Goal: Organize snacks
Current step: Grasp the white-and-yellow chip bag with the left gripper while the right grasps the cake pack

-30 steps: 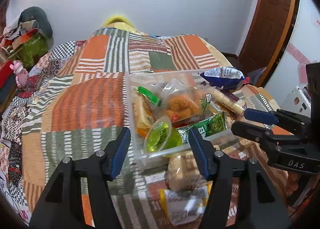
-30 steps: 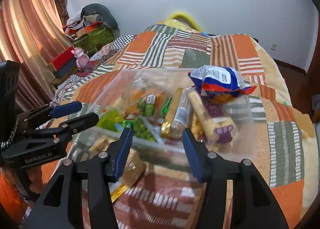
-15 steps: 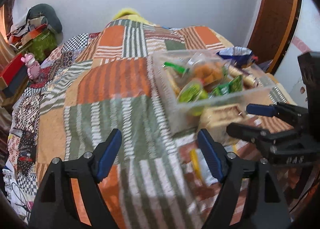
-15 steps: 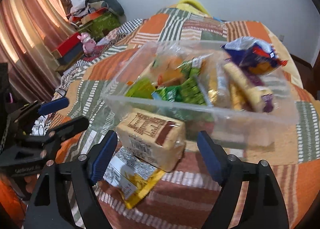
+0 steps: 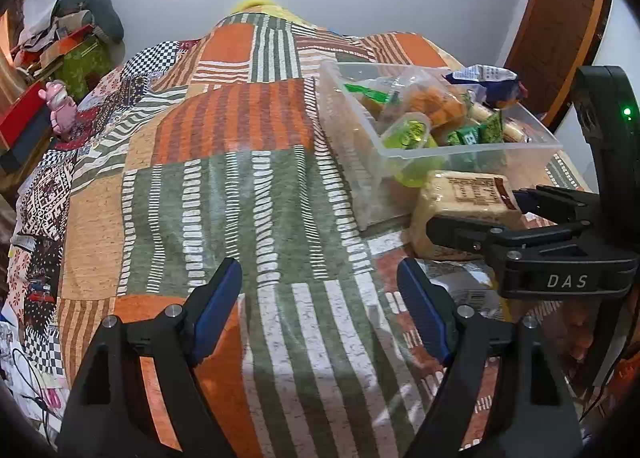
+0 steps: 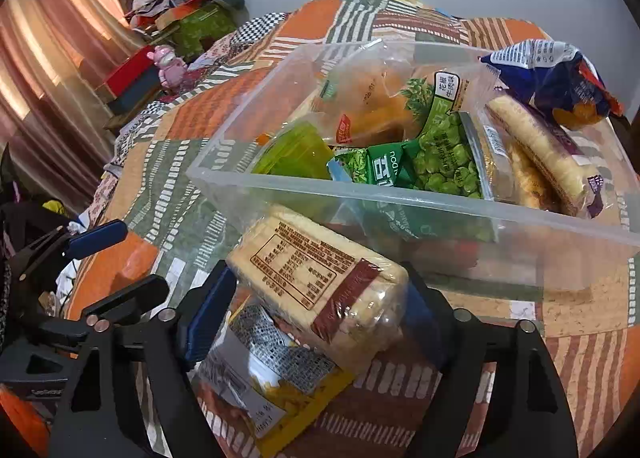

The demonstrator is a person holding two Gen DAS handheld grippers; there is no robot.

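Note:
A clear plastic bin [image 6: 400,193] full of snack packs sits on the patchwork bedspread; it also shows in the left wrist view [image 5: 352,117]. A tan cracker pack [image 6: 320,278] lies in front of the bin, on top of a yellow-edged packet [image 6: 272,386]. My right gripper [image 6: 316,318] is open with its fingers on either side of the cracker pack, also seen in the left wrist view [image 5: 476,209]. My left gripper [image 5: 320,302] is open and empty over bare bedspread, left of the bin.
A blue chip bag [image 6: 552,73] sticks out of the bin's far right corner. Boxes, clothes and a pink toy [image 5: 62,105] are piled left of the bed. A wooden door [image 5: 560,17] stands at the right.
My left gripper has pulled back and to the left, away from the bin. My right gripper has dropped down and forward so its open fingers now straddle the cracker pack.

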